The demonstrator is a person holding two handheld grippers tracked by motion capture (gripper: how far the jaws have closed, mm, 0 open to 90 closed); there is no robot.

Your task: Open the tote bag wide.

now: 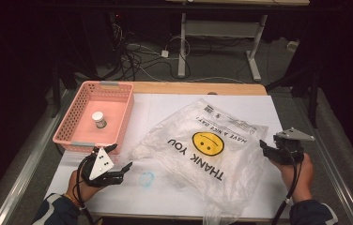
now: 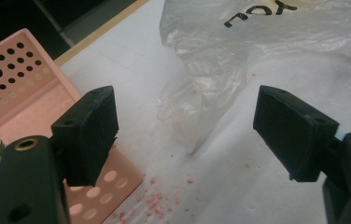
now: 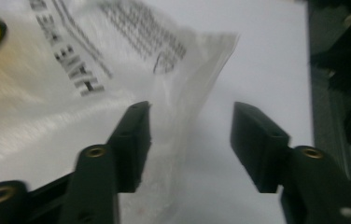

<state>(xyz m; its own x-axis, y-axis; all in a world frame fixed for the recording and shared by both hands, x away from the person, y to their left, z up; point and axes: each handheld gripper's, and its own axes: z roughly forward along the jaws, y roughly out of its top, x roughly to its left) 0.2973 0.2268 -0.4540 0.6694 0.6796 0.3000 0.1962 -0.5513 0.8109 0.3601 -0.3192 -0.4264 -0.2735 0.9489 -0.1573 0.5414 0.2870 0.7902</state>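
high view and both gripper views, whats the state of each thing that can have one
plastic bag: lying crumpled flat on the table, printed side up, in neither gripper
pink basket: upright, holding one small container
small container: standing upright in the basket, lid on
left gripper: open, nothing between the jaws
right gripper: open, bag edge beside one jaw

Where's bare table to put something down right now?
Free: the white sheet between pink basket and plastic bag, and the near strip between left gripper and the bag. Crowded: the bag covers the middle and right, up to the right gripper.
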